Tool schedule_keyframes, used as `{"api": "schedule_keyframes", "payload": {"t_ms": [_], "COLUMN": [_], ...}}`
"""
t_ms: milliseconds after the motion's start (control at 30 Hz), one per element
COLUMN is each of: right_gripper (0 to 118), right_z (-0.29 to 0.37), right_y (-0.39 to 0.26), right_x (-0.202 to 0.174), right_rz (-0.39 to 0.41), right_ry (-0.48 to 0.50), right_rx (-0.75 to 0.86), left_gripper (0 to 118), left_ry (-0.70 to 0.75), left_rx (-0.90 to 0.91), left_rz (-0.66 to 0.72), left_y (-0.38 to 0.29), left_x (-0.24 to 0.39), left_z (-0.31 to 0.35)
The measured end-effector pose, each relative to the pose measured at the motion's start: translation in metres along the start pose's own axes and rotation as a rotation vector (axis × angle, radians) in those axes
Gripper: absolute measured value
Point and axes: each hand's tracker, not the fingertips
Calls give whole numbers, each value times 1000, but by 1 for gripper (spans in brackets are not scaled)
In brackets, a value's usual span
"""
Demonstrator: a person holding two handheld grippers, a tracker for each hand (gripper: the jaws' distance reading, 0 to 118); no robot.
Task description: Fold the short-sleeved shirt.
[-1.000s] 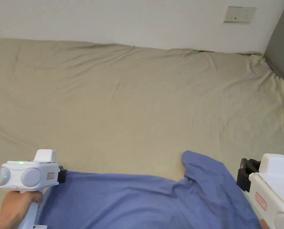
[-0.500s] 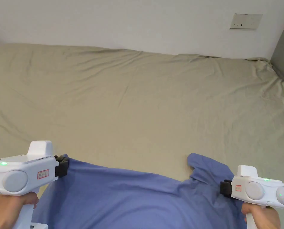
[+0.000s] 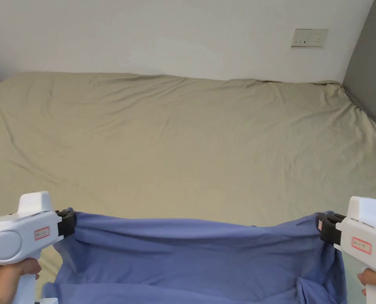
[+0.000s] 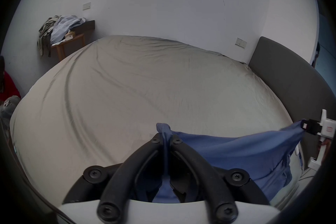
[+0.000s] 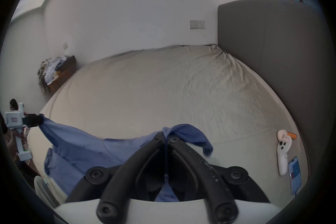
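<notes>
Beige bed sheet (image 3: 191, 150), broad and bare toward the wall; blue short-sleeved shirt (image 3: 195, 257) at its near edge, long axis crosswise, stretched between left gripper (image 3: 67, 223) and right gripper (image 3: 326, 229), each clamped on an end, sheet lying ahead of both.

Across the frame's bottom, a blue short-sleeved shirt (image 3: 191, 257) hangs stretched between the left gripper (image 3: 68, 222) and right gripper (image 3: 326, 230), both clamped on its corners, over the beige bedsheet (image 3: 191, 146).

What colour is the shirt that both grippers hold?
The shirt is plain blue, with no pattern; the head view shows it best.
</notes>
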Motion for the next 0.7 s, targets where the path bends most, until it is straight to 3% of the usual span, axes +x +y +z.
{"api": "schedule_keyframes", "payload": {"t_ms": [200, 500, 700], "right_gripper": [3, 3, 4], "right_z": [58, 30, 19], "right_y": [-65, -162, -183], "right_x": [2, 8, 4], "right_rz": [-55, -139, -153], "right_ry": [56, -54, -107], "right_rx": [1, -180, -220], "left_gripper": [4, 4, 4], "left_ry": [14, 70, 107], "left_rx": [-55, -203, -256], "left_rz": [22, 9, -8], "left_y": [-52, -142, -161], "left_x": [-16, -30, -24], "left_z": [40, 32, 21]}}
